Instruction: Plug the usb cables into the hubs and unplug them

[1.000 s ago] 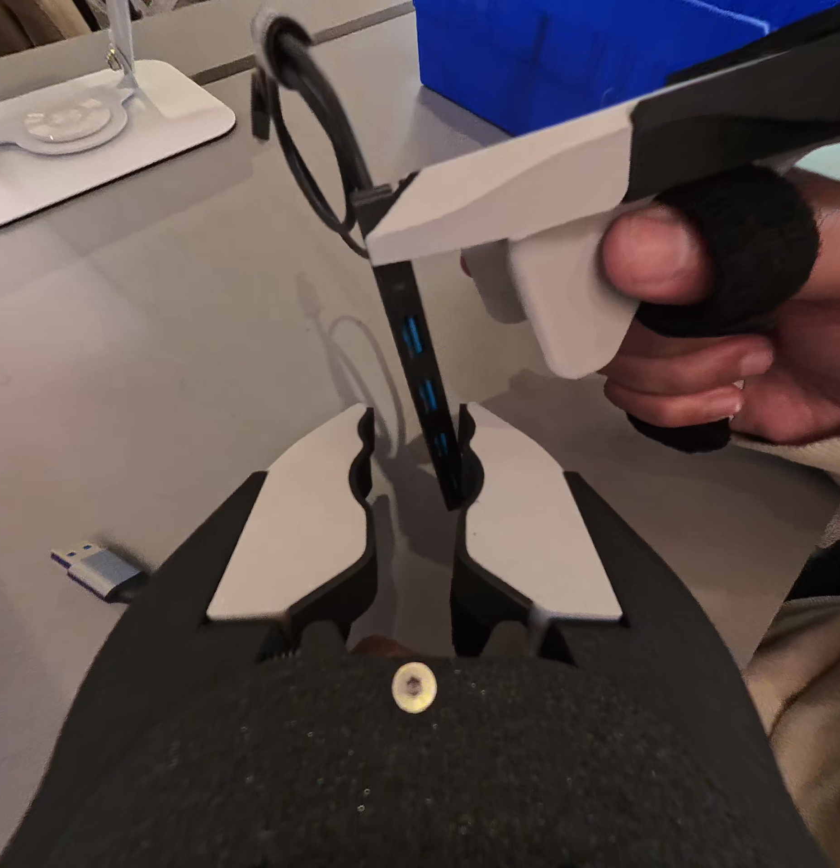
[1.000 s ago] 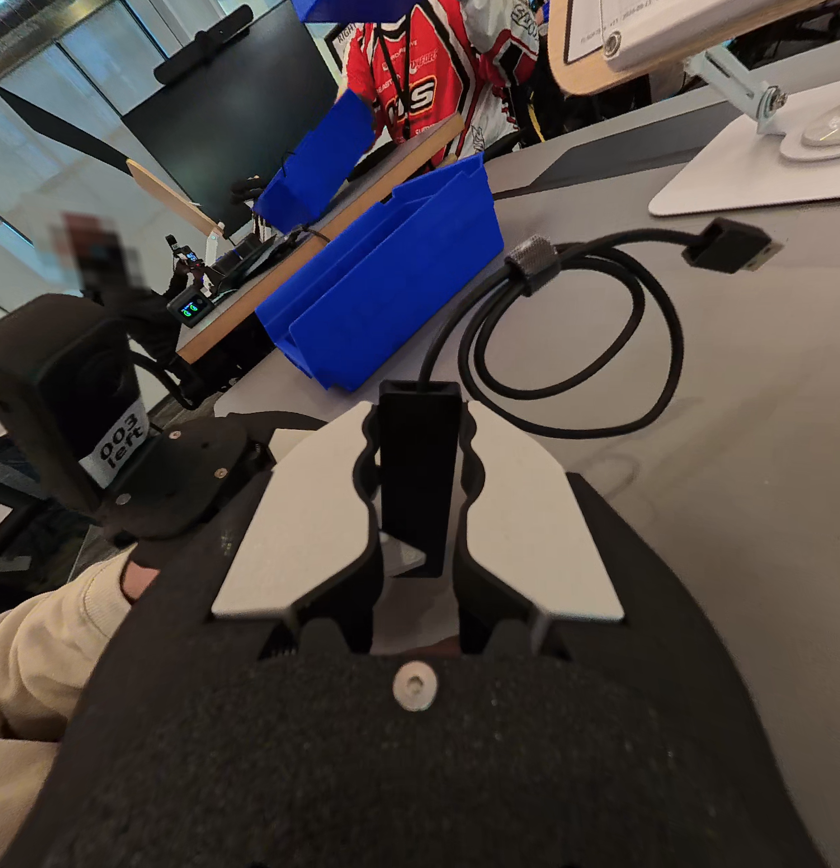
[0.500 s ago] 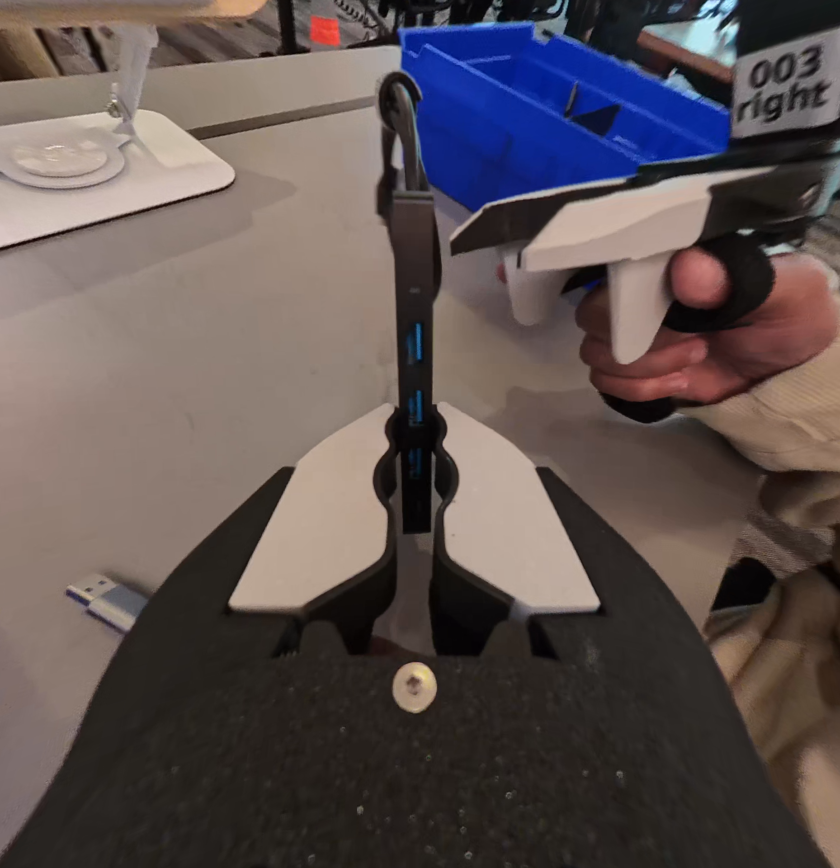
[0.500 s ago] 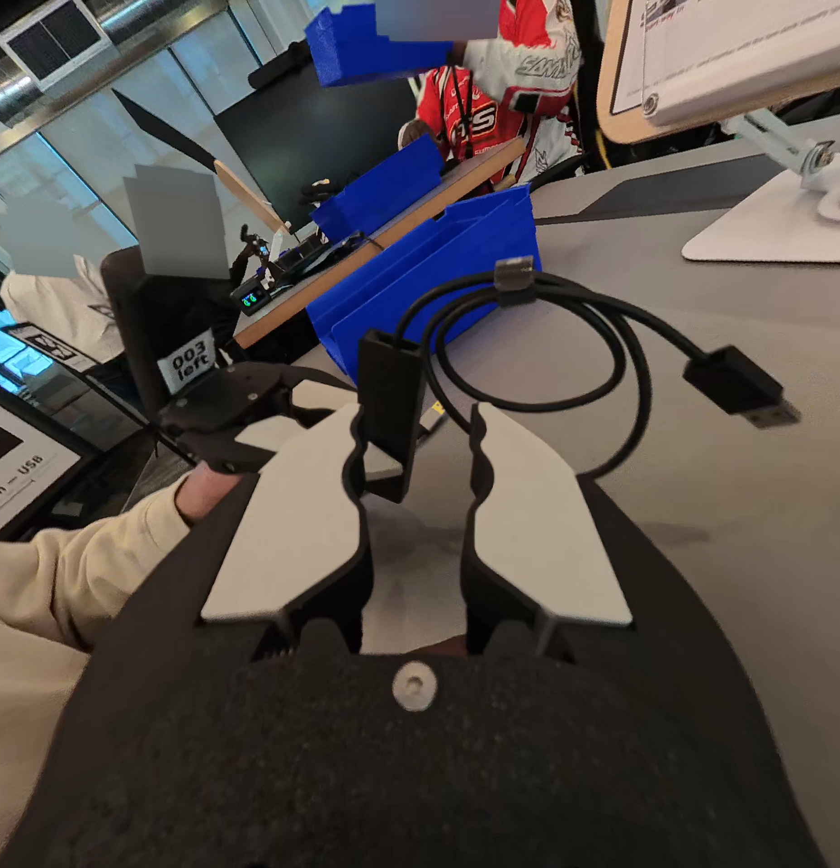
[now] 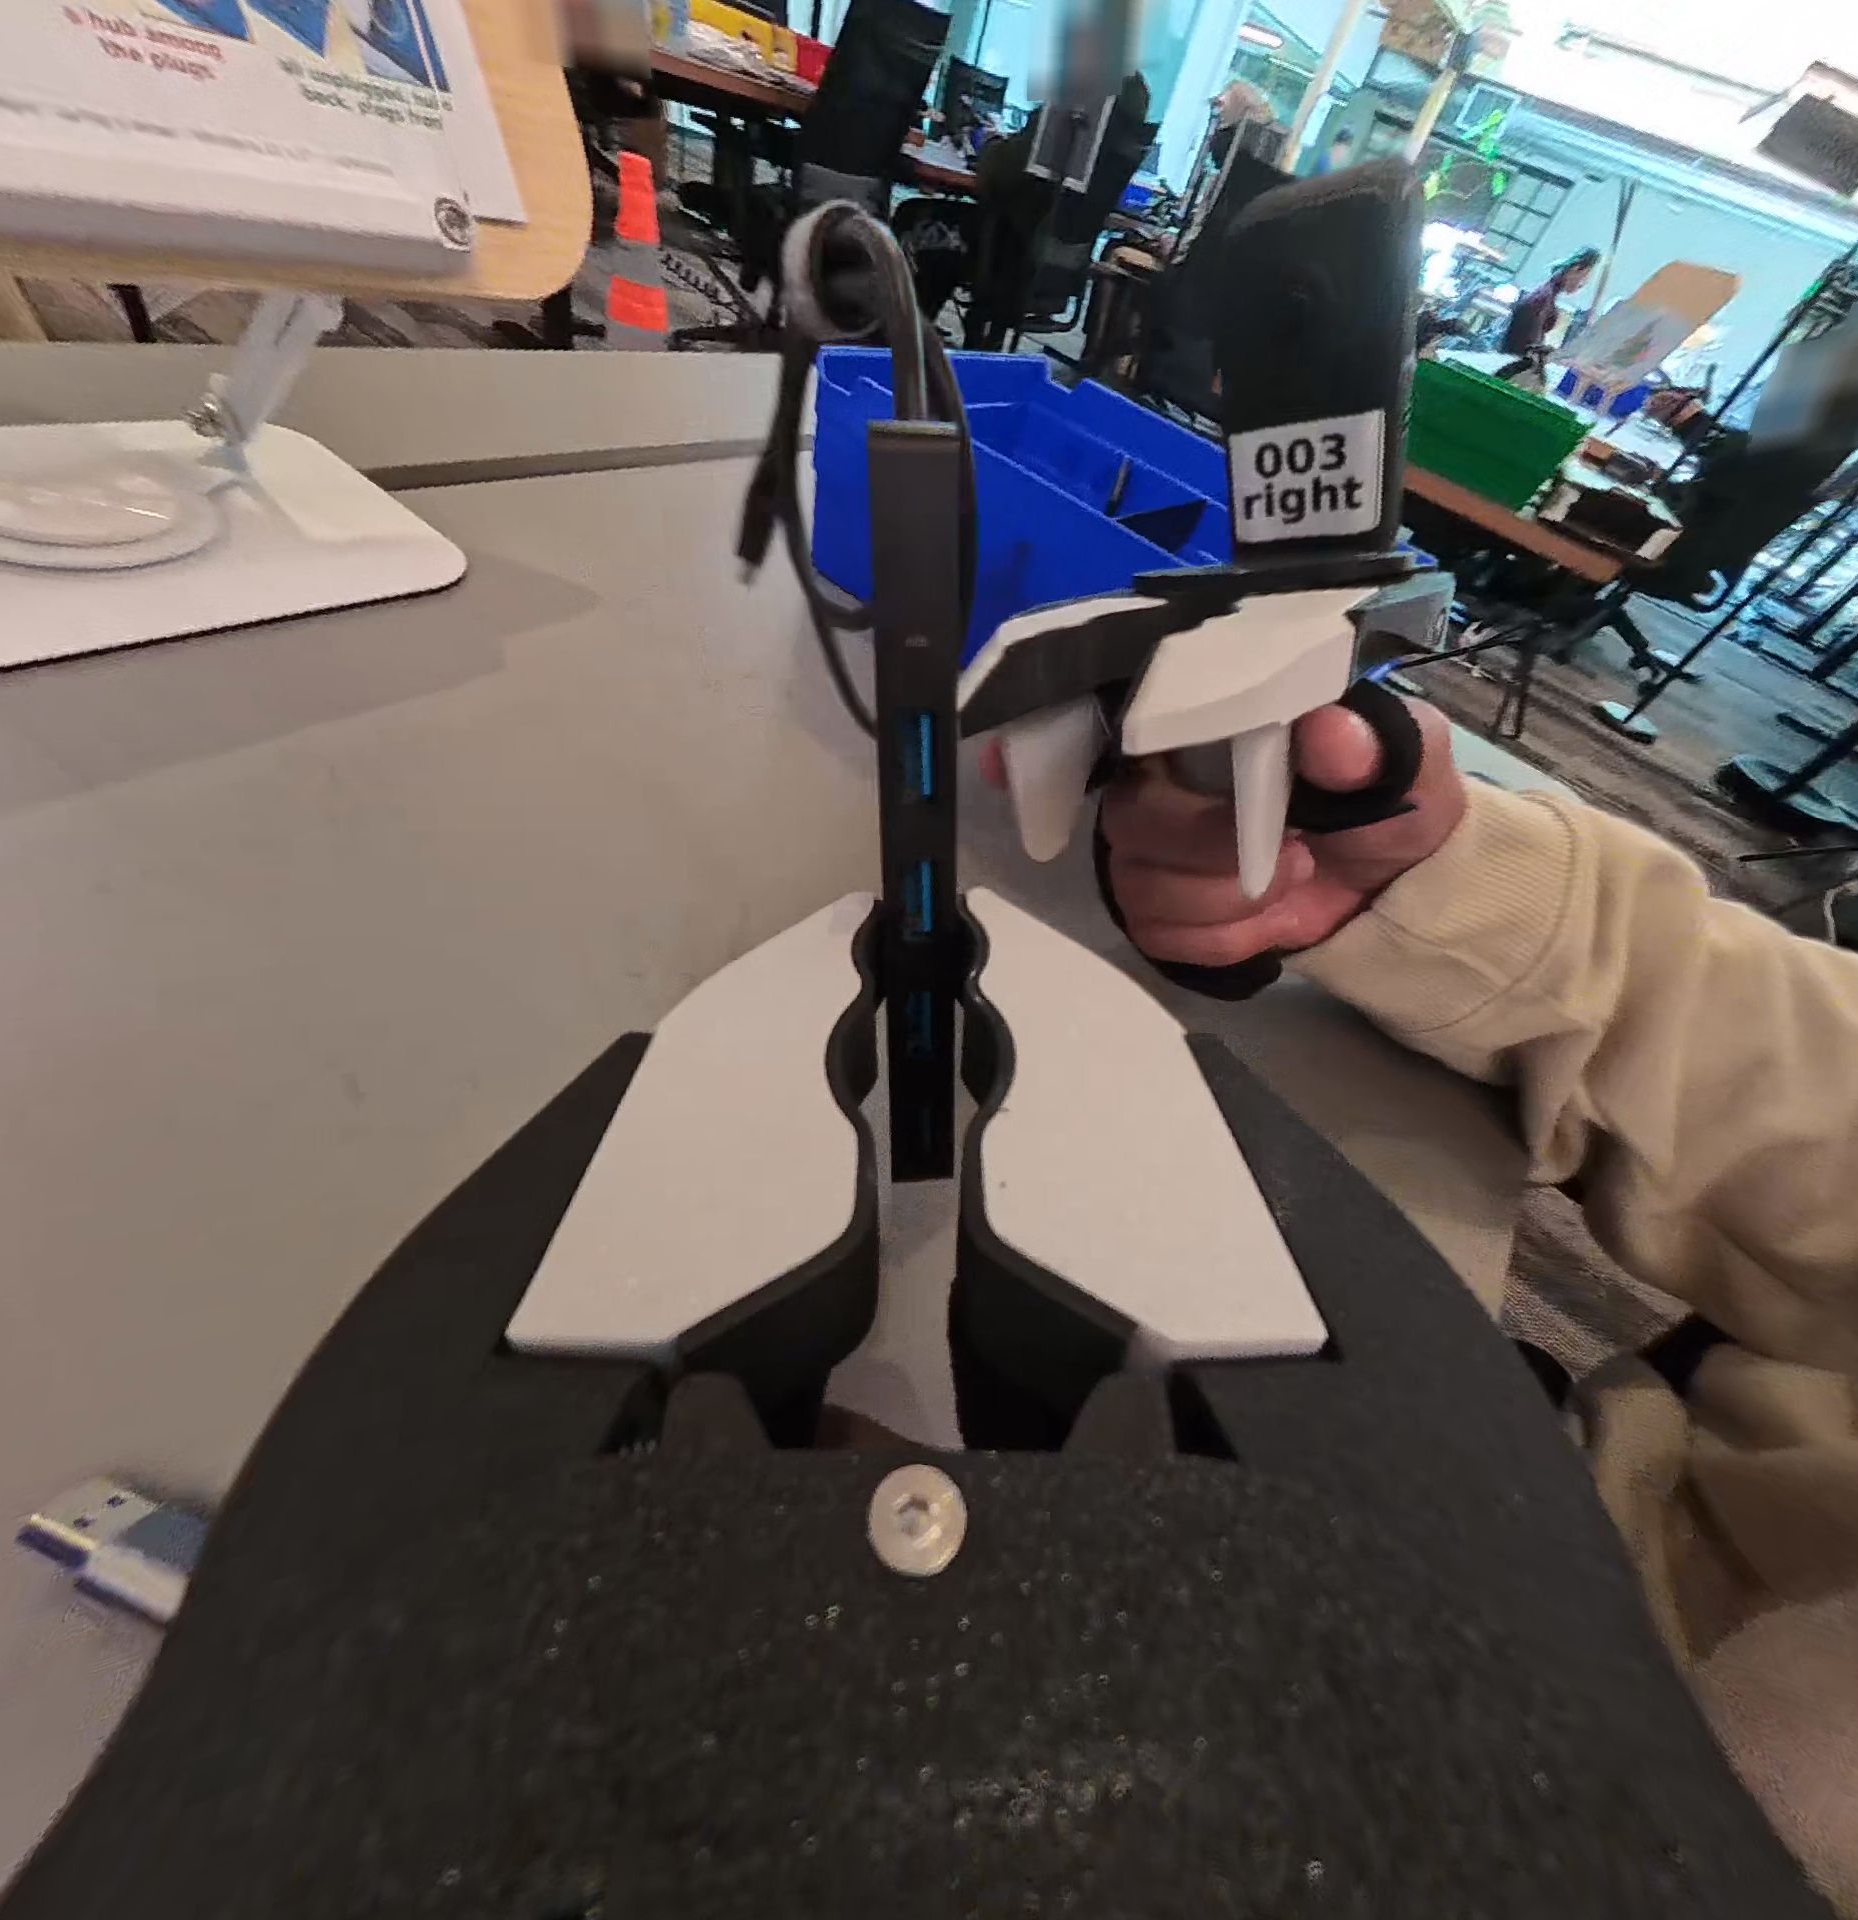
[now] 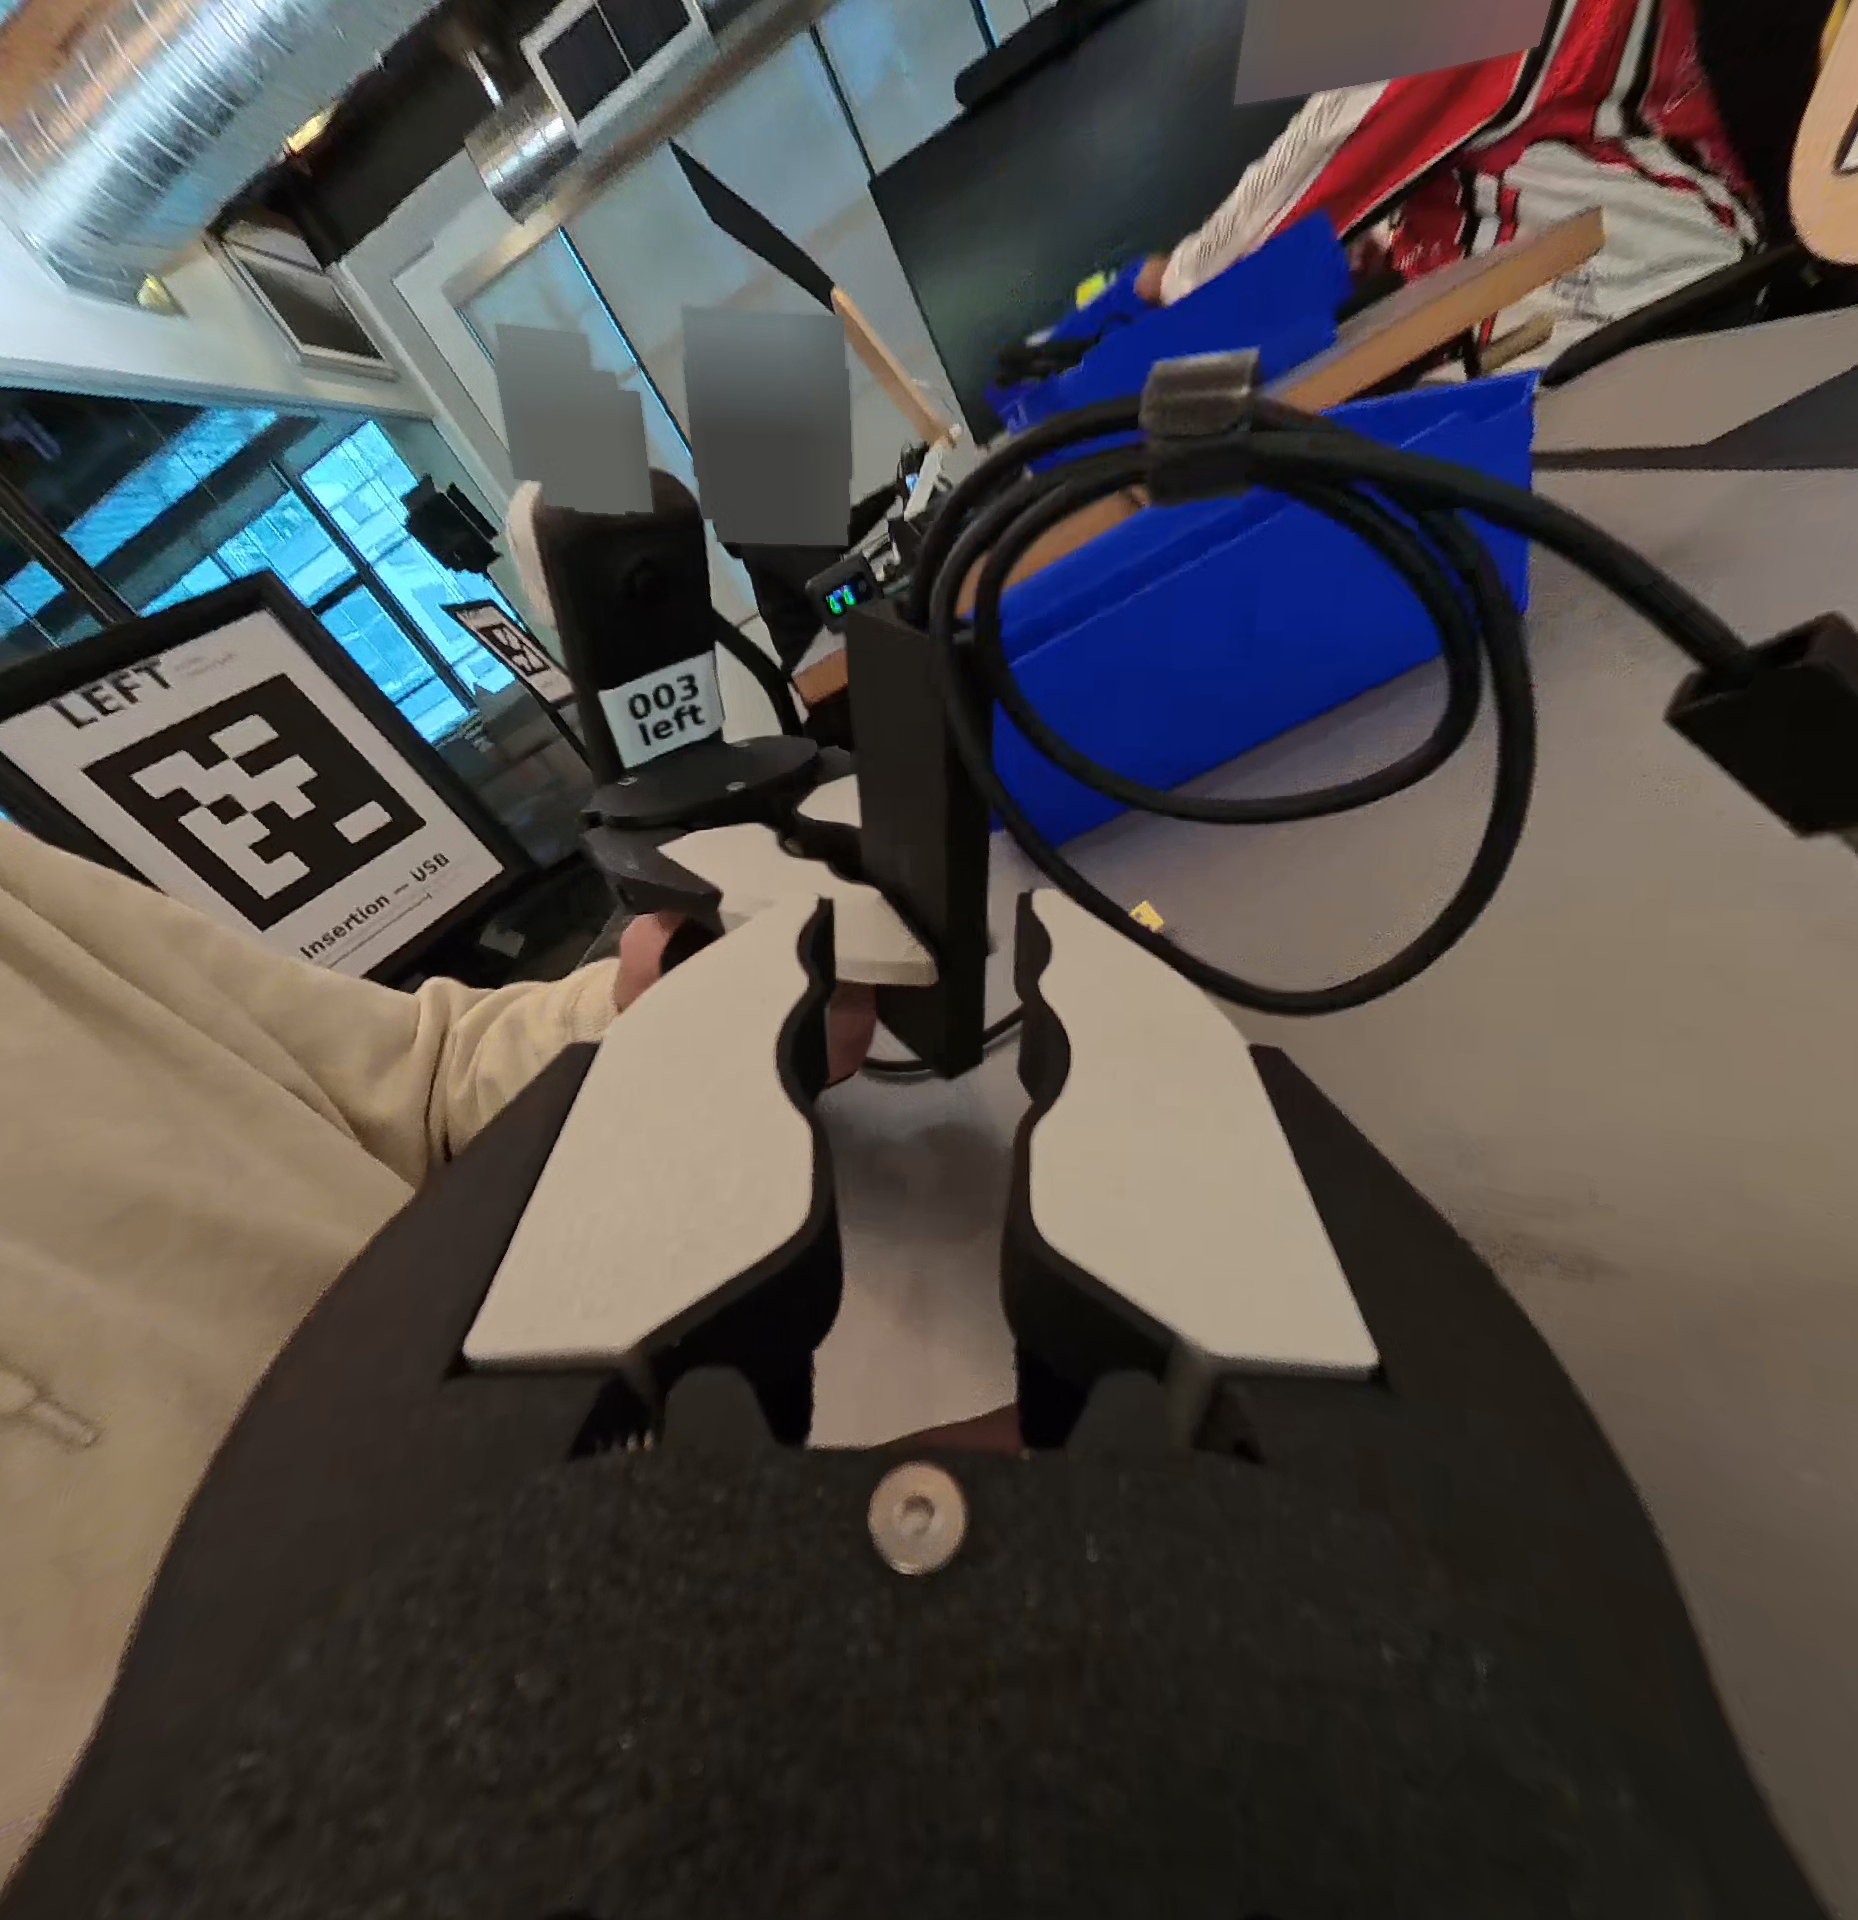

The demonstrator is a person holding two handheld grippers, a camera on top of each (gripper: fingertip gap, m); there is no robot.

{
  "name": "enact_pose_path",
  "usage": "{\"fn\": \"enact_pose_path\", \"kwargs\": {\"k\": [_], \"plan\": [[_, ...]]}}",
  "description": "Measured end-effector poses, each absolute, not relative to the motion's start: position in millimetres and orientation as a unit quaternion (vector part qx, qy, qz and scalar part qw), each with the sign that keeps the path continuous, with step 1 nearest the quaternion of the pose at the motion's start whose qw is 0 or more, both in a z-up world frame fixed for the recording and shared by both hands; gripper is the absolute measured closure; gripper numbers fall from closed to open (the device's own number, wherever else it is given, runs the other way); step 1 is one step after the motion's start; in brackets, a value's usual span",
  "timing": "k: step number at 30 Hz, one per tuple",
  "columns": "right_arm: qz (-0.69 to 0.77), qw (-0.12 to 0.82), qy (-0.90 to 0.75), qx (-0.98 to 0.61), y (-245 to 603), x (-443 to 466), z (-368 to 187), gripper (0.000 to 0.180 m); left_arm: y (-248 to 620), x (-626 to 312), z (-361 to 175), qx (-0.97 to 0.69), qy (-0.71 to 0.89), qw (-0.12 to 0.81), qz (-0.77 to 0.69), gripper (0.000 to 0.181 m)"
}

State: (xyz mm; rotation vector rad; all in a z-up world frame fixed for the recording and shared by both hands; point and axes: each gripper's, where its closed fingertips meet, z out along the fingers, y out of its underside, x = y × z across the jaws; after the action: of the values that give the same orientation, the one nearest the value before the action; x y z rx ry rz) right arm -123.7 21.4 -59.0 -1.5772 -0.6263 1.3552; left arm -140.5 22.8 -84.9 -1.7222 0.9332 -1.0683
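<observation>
A black USB hub (image 5: 912,644) with blue ports stands upright. My left gripper (image 5: 917,925) is shut on its lower end and holds it above the grey table (image 5: 385,935). The hub's coiled black cable (image 6: 1320,623), bound with a strap, hangs from its top, and its black plug (image 6: 1798,727) dangles at the right. My right gripper (image 6: 920,914) is open and empty, just in front of the hub (image 6: 909,790). In the left wrist view it (image 5: 992,675) sits right of the hub. A silver USB plug (image 5: 114,1538) lies on the table at the lower left.
A blue bin (image 5: 1060,468) stands on the table behind the hub. A white stand base (image 5: 177,540) with a tilted board sits at the back left. A framed marker sign (image 6: 250,800) stands beyond the table's edge. People and desks fill the background. The tips of both grippers are at nearly the same place. It is some 15 cm from my left tips to the silver USB plug (image 5: 114,1538).
My right gripper has opened, let go of the hub and drawn back a little. My left gripper has closed on the hub's lower end and now holds it upright.
</observation>
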Motion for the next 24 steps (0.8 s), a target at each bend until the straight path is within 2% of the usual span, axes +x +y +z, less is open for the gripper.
{"fn": "enact_pose_path", "kwargs": {"k": [2, 15, 16, 17, 24], "plan": [[0.563, 0.468, -0.256, -0.632, 18, -122, -56, 0.154, 22, -142, -80, -0.686, 0.373, 0.433, -0.45, 0.17], [0.619, 0.424, -0.288, -0.595, 38, -157, -48, 0.148, 21, -141, -73, -0.664, 0.342, 0.4, -0.531, 0.17], [0.628, 0.419, -0.291, -0.588, 38, -157, -47, 0.152, 20, -141, -74, -0.664, 0.343, 0.395, -0.534, 0.17], [0.633, 0.422, -0.298, -0.576, 36, -157, -44, 0.164, 19, -140, -75, -0.664, 0.345, 0.393, -0.535, 0.17], [0.663, 0.414, -0.306, -0.543, 29, -151, -46, 0.169, 11, -136, -81, -0.66, 0.364, 0.384, -0.533, 0.166]]}}
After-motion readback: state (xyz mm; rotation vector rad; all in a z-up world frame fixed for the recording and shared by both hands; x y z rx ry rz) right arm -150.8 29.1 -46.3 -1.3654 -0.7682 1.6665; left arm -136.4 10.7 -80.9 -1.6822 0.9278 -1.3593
